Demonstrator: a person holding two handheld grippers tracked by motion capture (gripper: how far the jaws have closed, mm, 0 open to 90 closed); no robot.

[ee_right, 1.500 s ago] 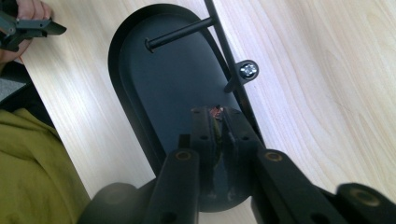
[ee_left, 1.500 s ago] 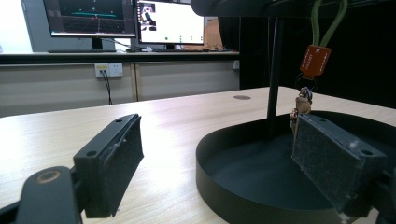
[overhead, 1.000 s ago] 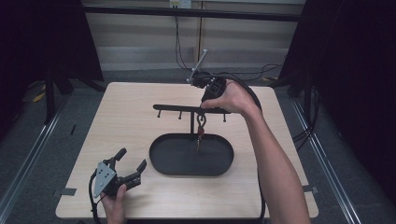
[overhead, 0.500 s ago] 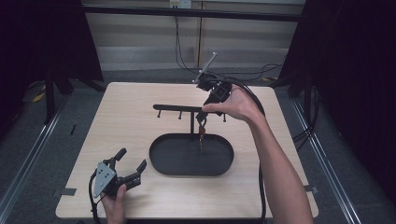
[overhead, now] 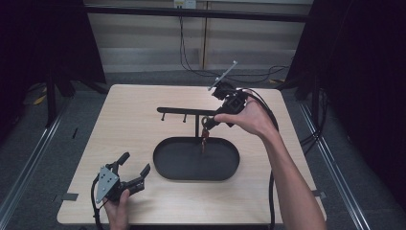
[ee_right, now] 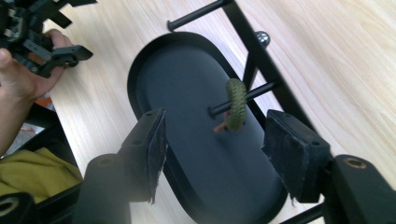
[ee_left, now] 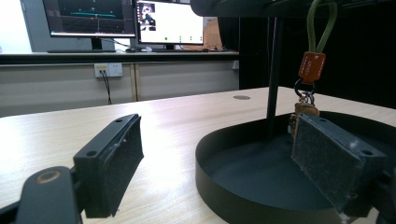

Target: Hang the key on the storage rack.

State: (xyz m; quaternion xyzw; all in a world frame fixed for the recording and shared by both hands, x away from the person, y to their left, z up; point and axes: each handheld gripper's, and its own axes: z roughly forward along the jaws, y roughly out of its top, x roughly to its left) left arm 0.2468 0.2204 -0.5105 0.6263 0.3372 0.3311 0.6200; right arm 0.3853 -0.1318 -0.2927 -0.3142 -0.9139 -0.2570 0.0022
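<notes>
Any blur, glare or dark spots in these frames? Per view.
High view: sharp at the table, black at both side edges. Left gripper view: near jaws soft, leather tag sharp, monitors blown out, sheen on the wood. Right gripper view: jaws soft, green loop slightly blurred, tray dark.

My right gripper (overhead: 208,123) is raised on an outstretched arm, jaws apart; my left gripper (overhead: 132,169) sits low, jaws spread.

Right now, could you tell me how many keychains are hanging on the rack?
1. A single keychain with a green loop hangs from a peg on the rack, over the black tray, just ahead of the right gripper. The other pegs look bare.
</notes>
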